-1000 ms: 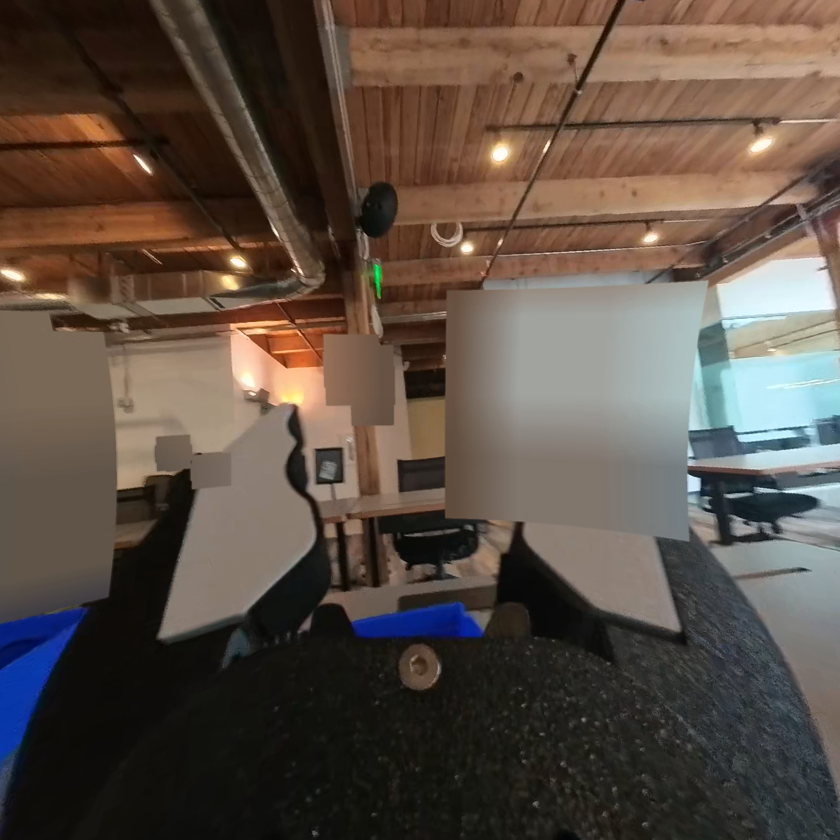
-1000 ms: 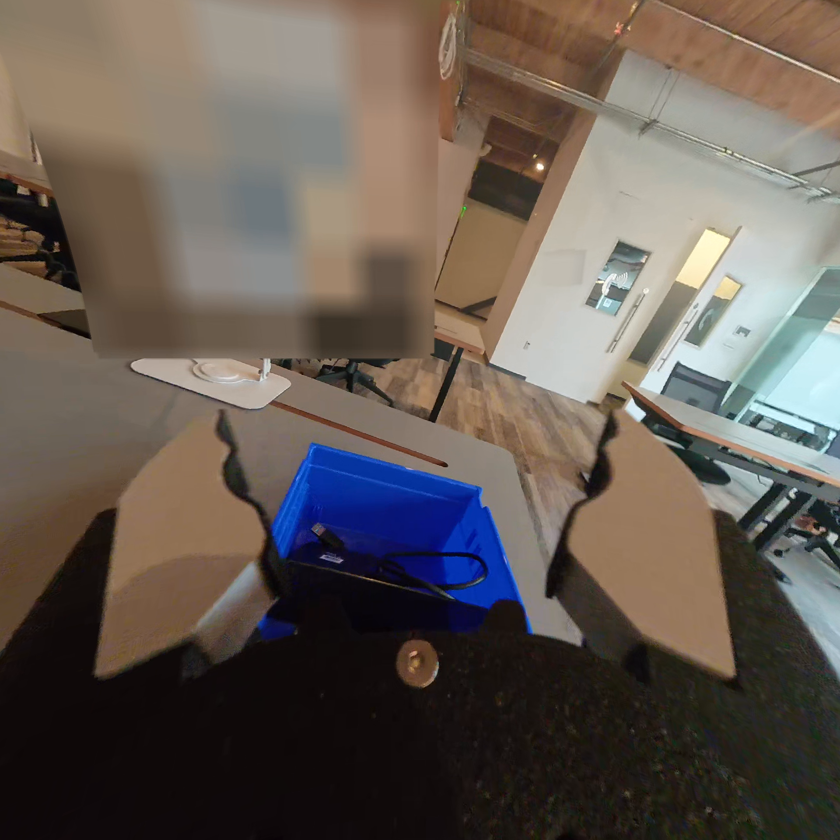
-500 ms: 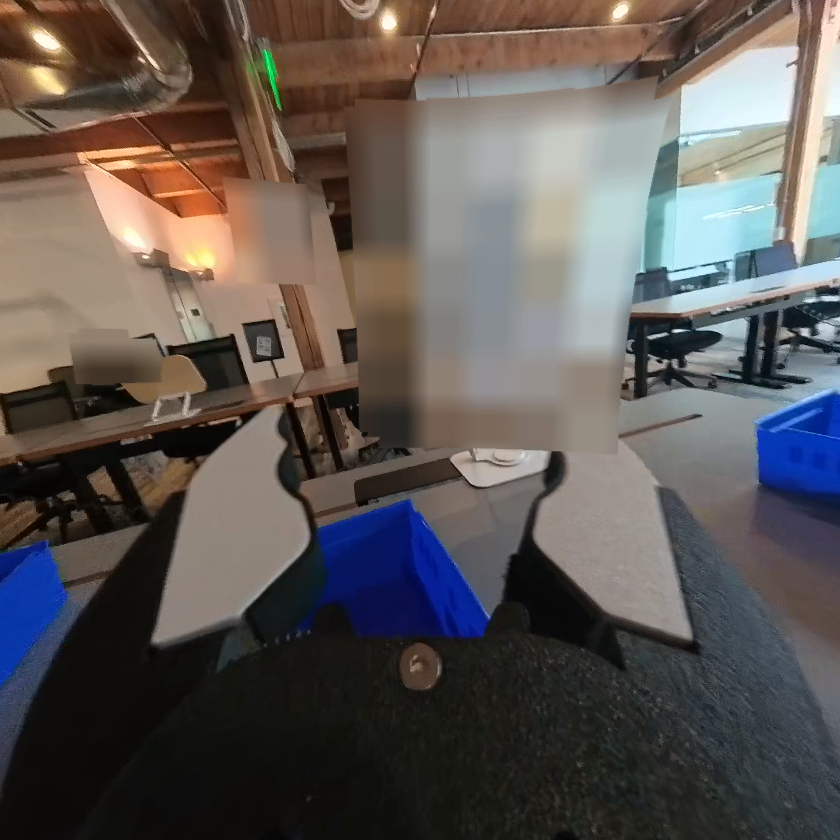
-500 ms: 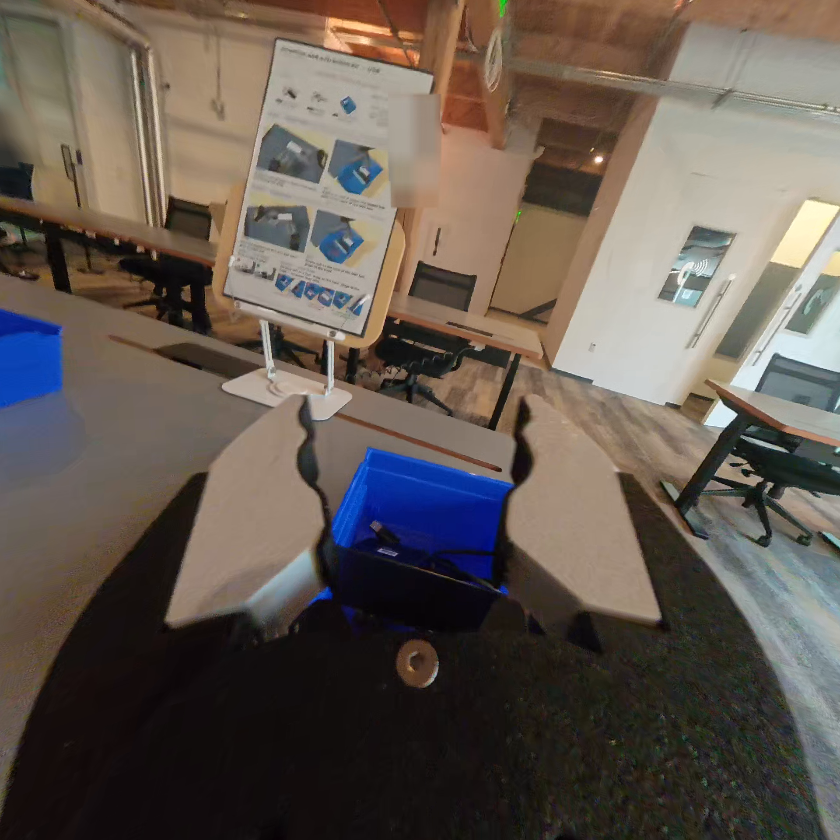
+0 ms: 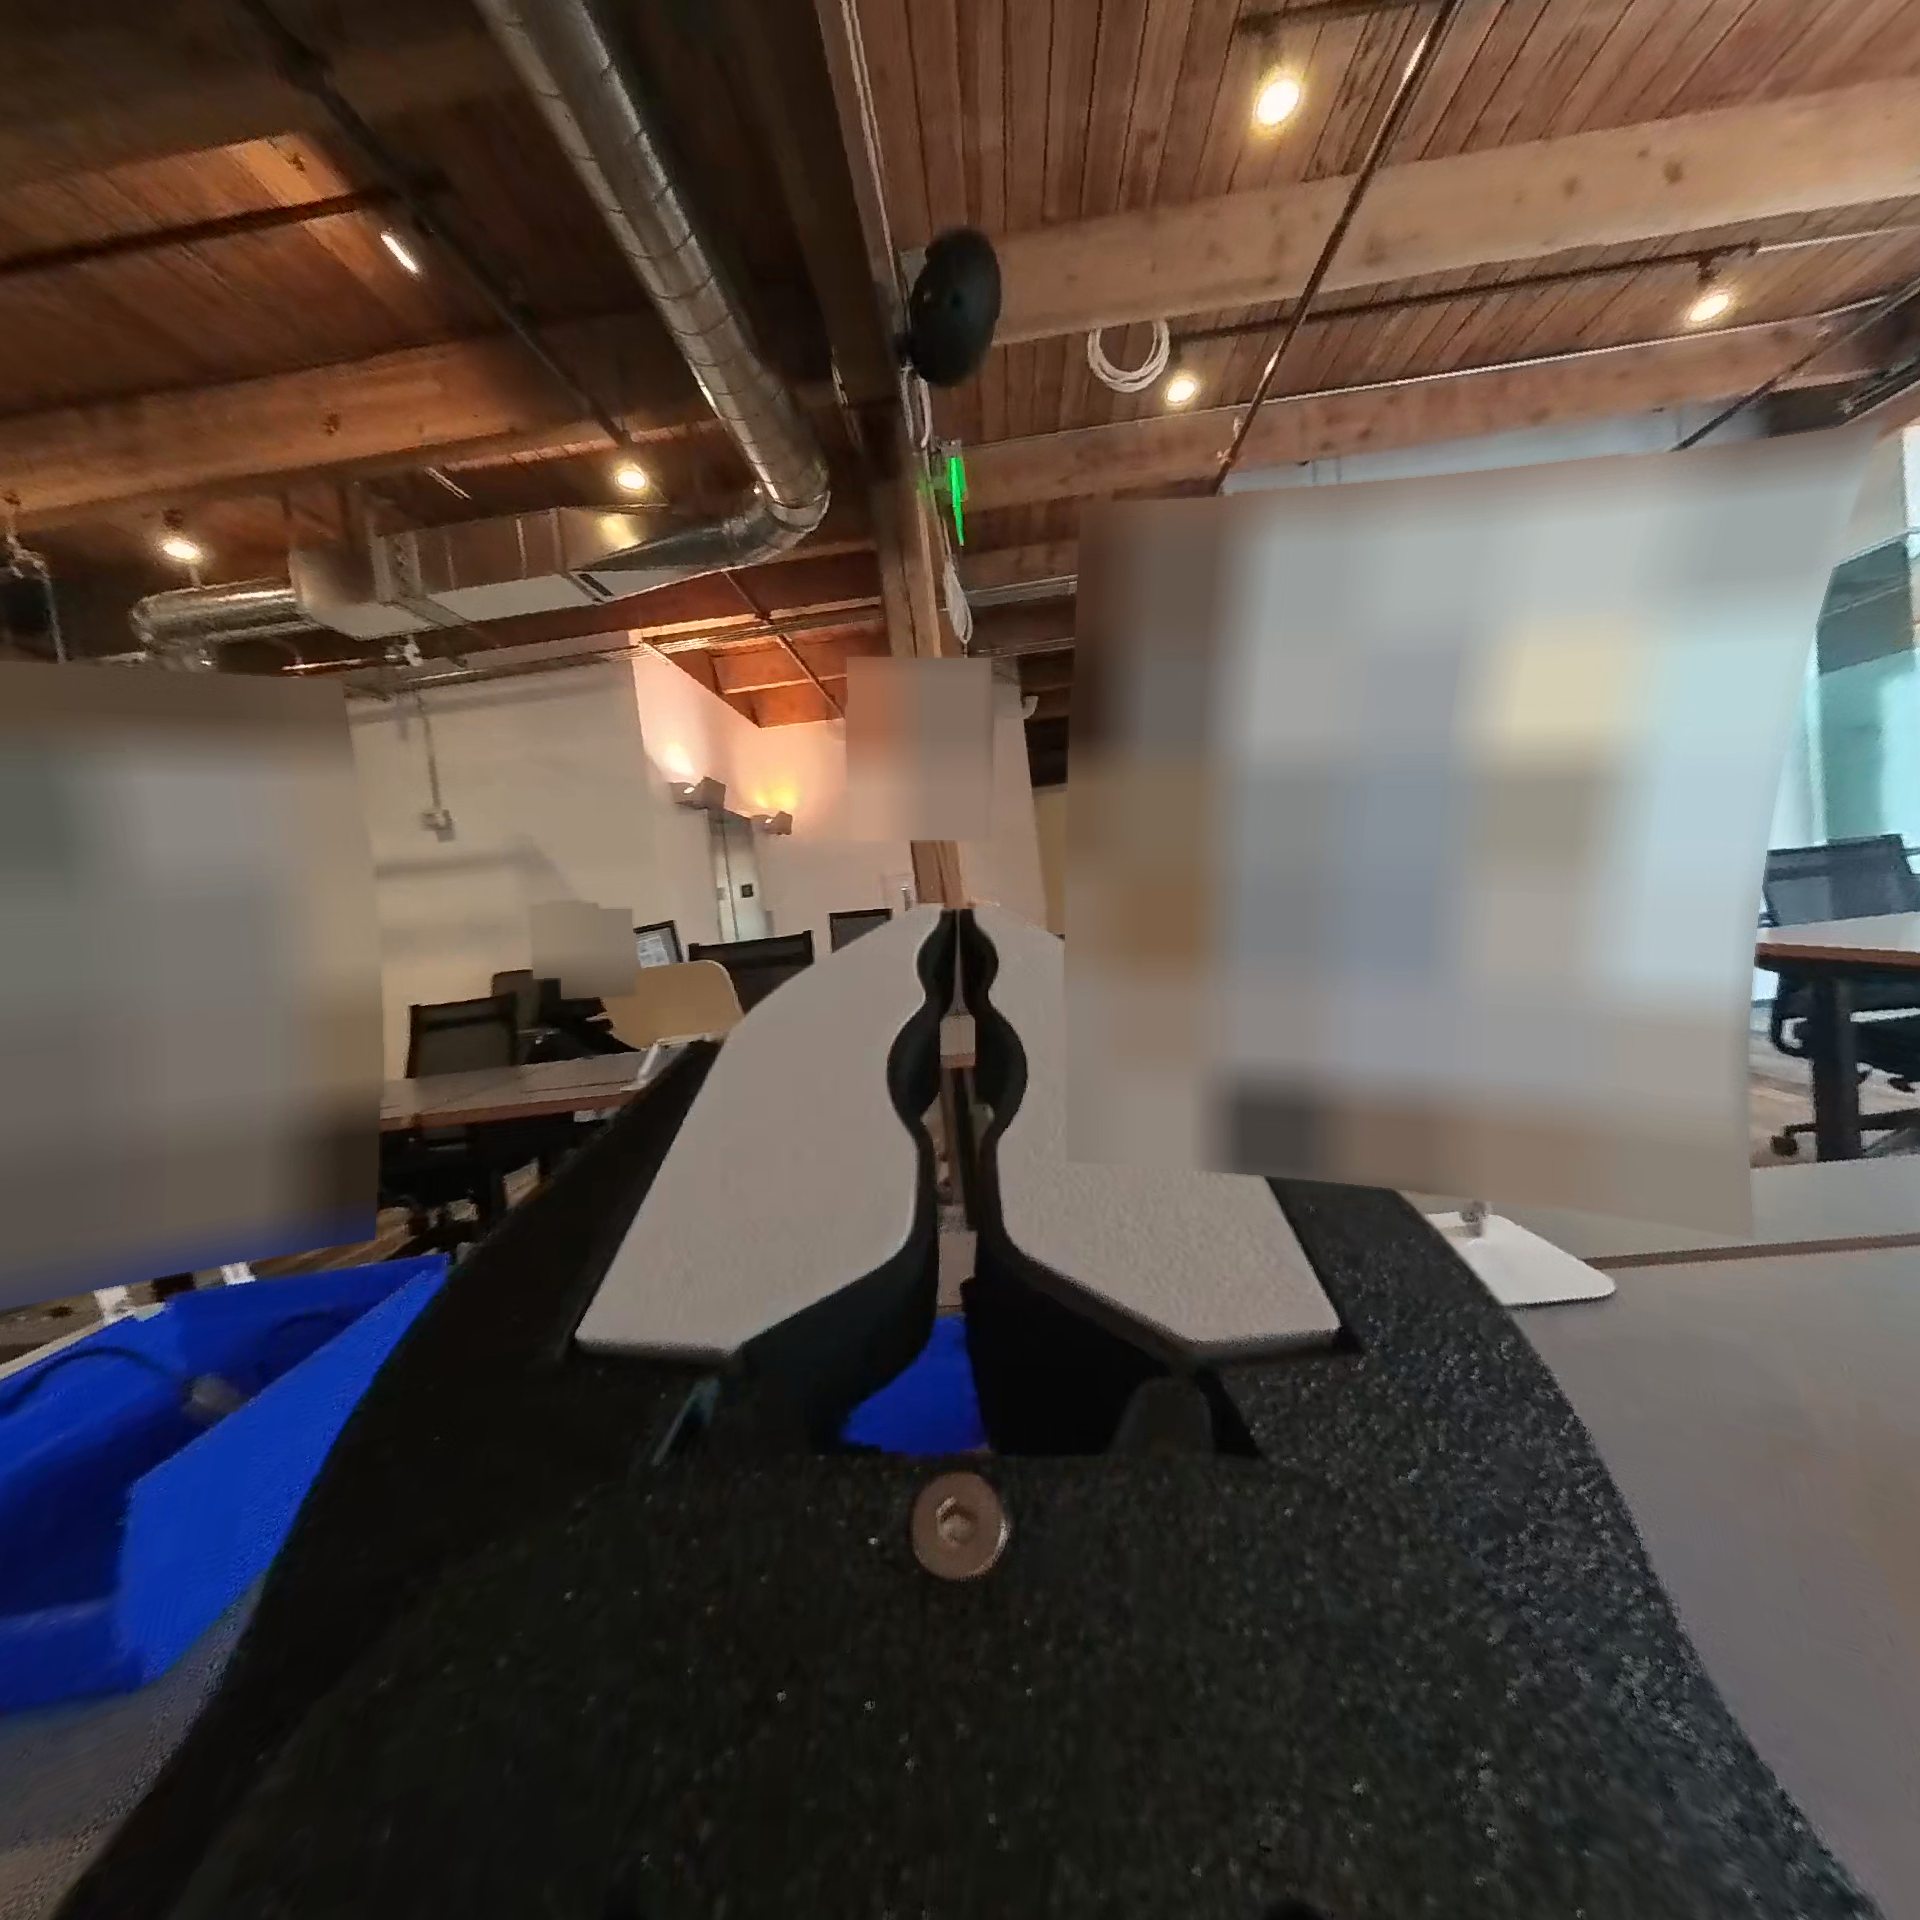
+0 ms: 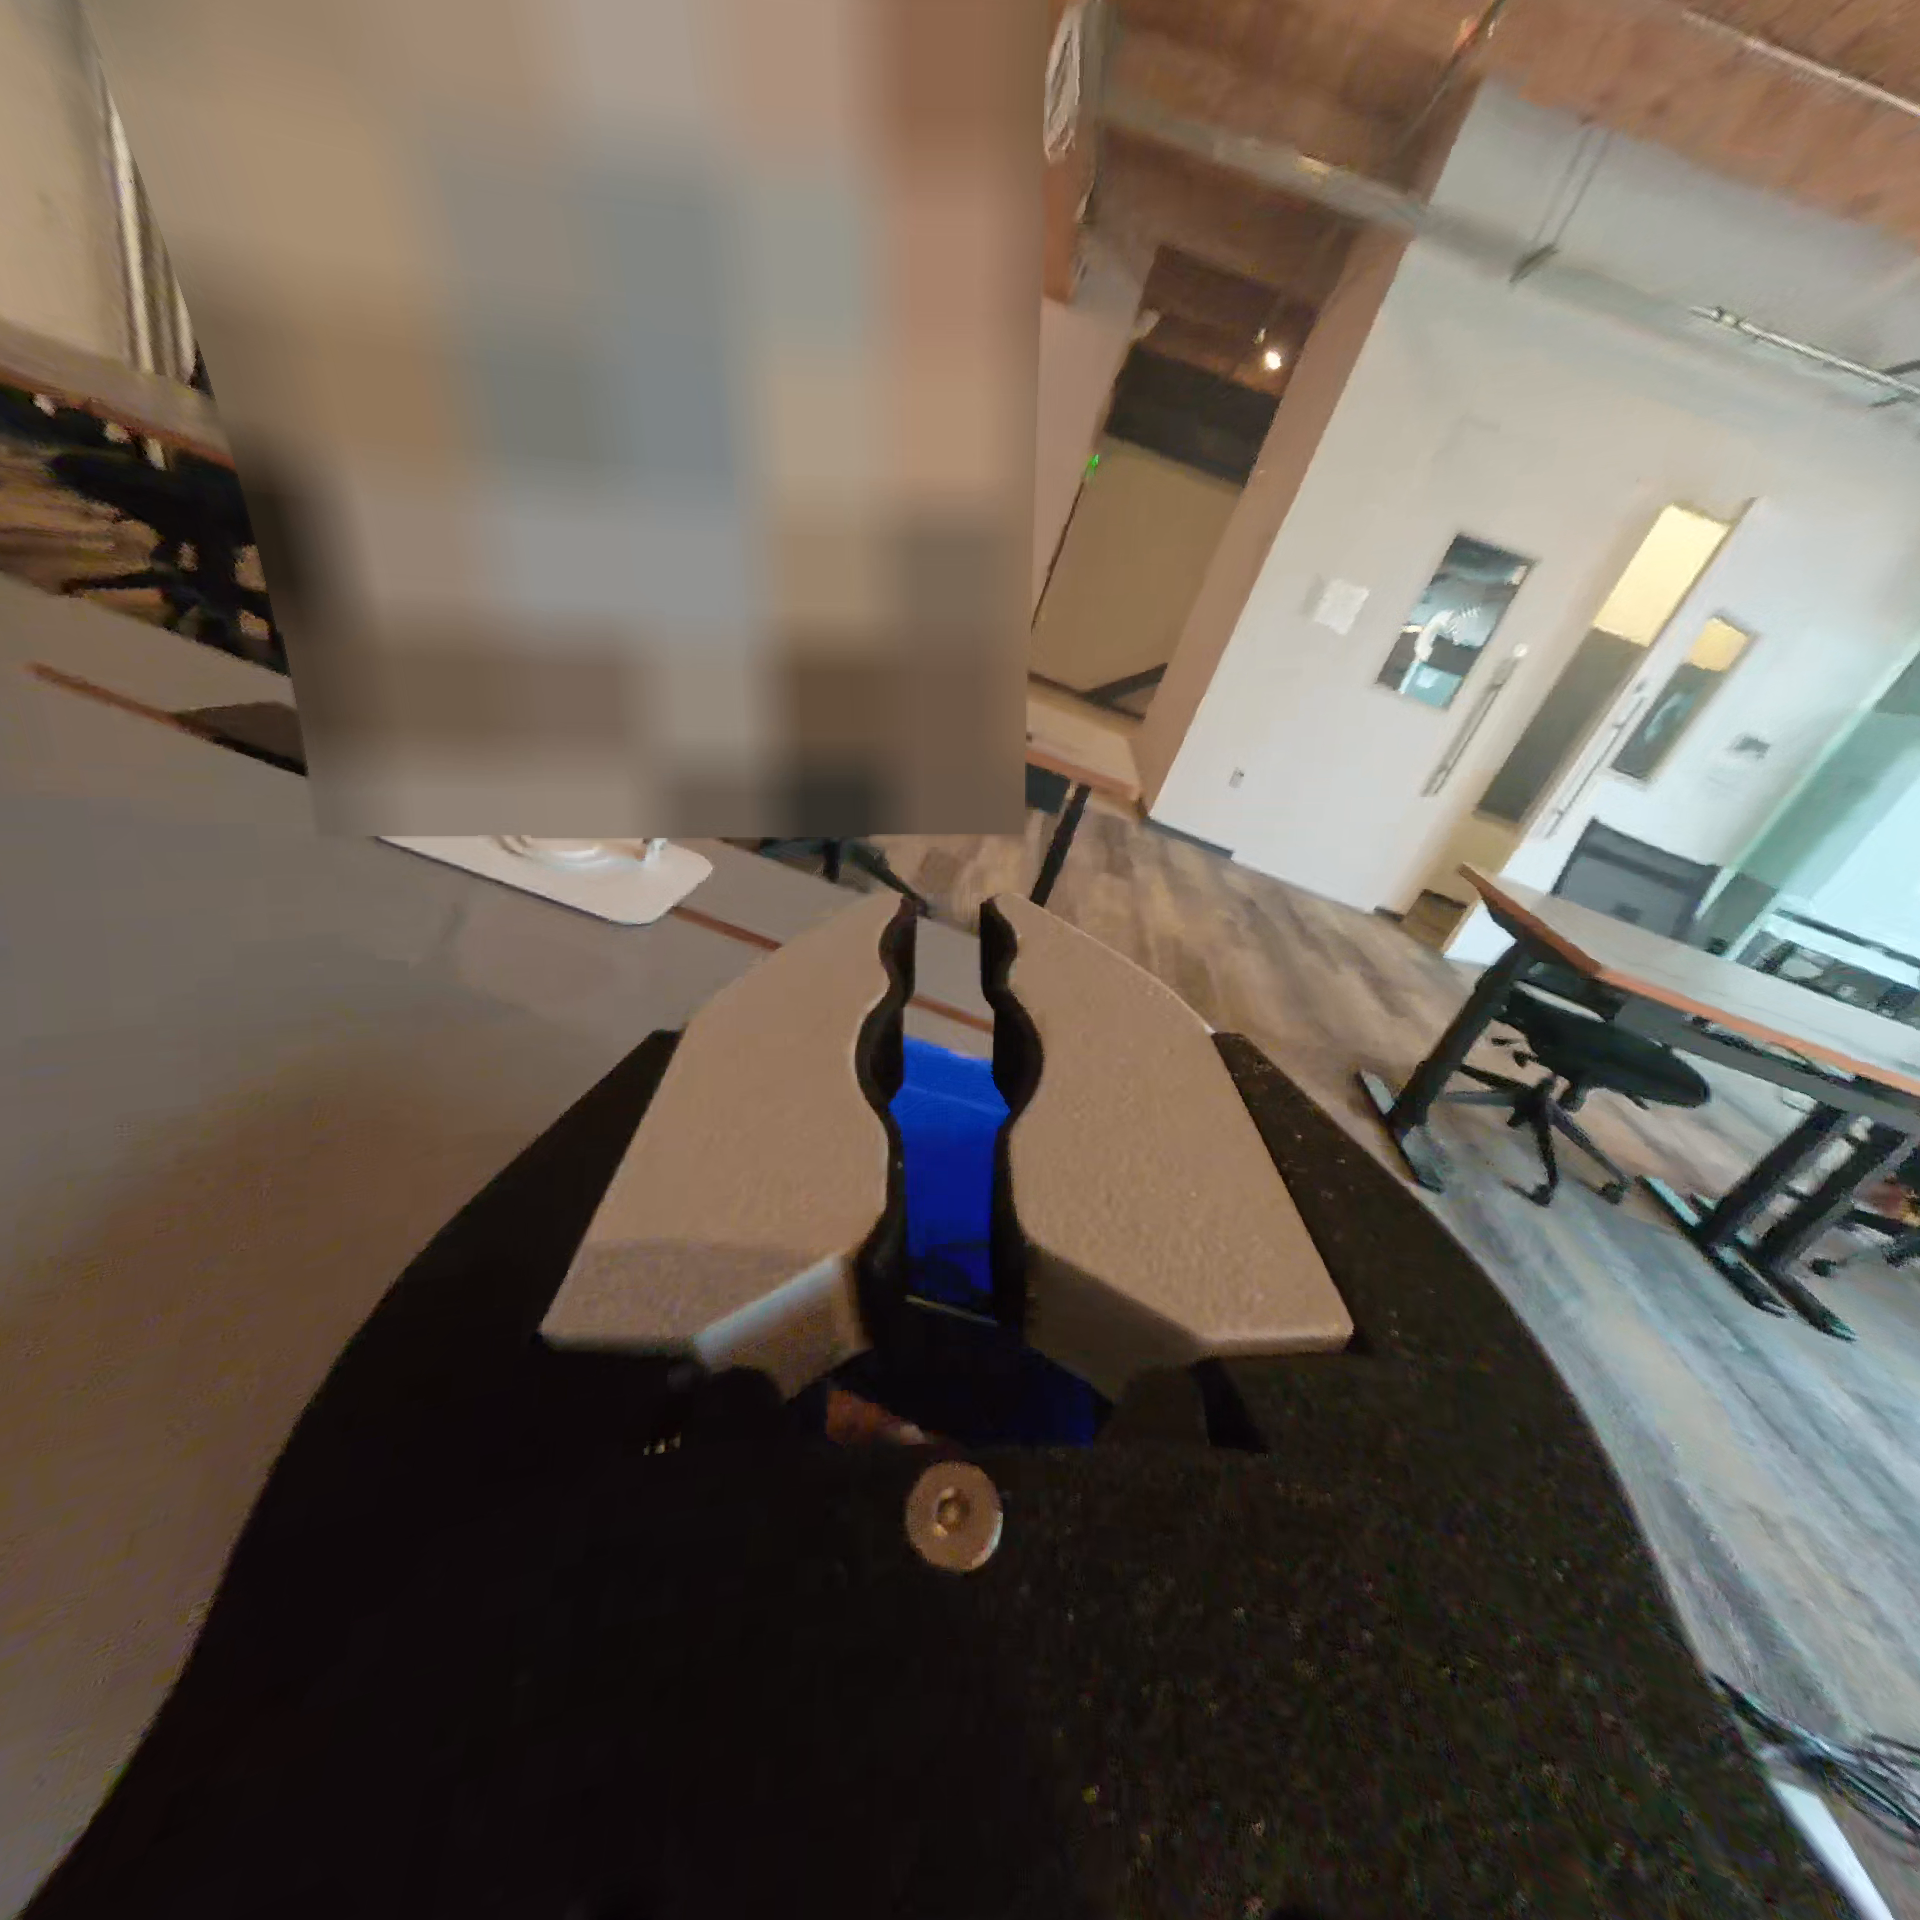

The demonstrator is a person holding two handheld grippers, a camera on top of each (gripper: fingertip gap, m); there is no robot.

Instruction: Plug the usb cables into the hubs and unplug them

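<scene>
Above the grey tabletop, both grippers point out into the room rather than down at the work. The left gripper has its fingers pressed together at the tips with nothing between them. The right gripper has its fingers drawn close, a narrow gap left between them, also empty.

Only a strip of a blue bin shows through that gap, near the tabletop's far edge; a second blue bin sits low at the left of the left wrist view with what may be a cable end inside, too blurred to be sure. No hub or plug can be made out now.

Judging from this, a reach made with fingers this narrow would likely knock a bin wall or push a cable aside rather than take it. Both views are also motion-smeared and aimed high, so a descent could land off target.
</scene>
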